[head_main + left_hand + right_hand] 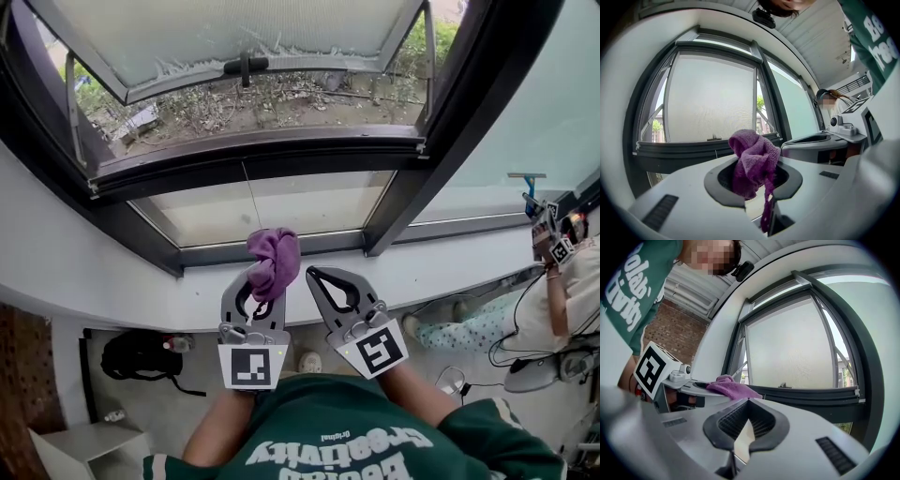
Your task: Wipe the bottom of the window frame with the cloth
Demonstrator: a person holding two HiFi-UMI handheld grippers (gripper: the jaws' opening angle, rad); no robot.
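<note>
A crumpled purple cloth (pixel 273 261) is pinched in my left gripper (pixel 262 279), which is shut on it just short of the white sill (pixel 122 295). The left gripper view shows the cloth (pixel 752 161) bunched up and over the jaws of that gripper (pixel 755 165), a strand hanging down. My right gripper (pixel 313 275) is shut and holds nothing, close beside the left one. In the right gripper view its jaws (pixel 749 402) meet at the tip. The cloth (pixel 732 388) lies to their left. The dark bottom rail of the window frame (pixel 234 252) runs just beyond both grippers.
The upper sash (pixel 234 37) is swung open outward, with its handle (pixel 244 67) in the middle. A thick dark mullion (pixel 450 131) slants down to the right. Below the sill are a black bag (pixel 141 356) and a white box (pixel 84 441). Another person (pixel 562 300) is at the far right.
</note>
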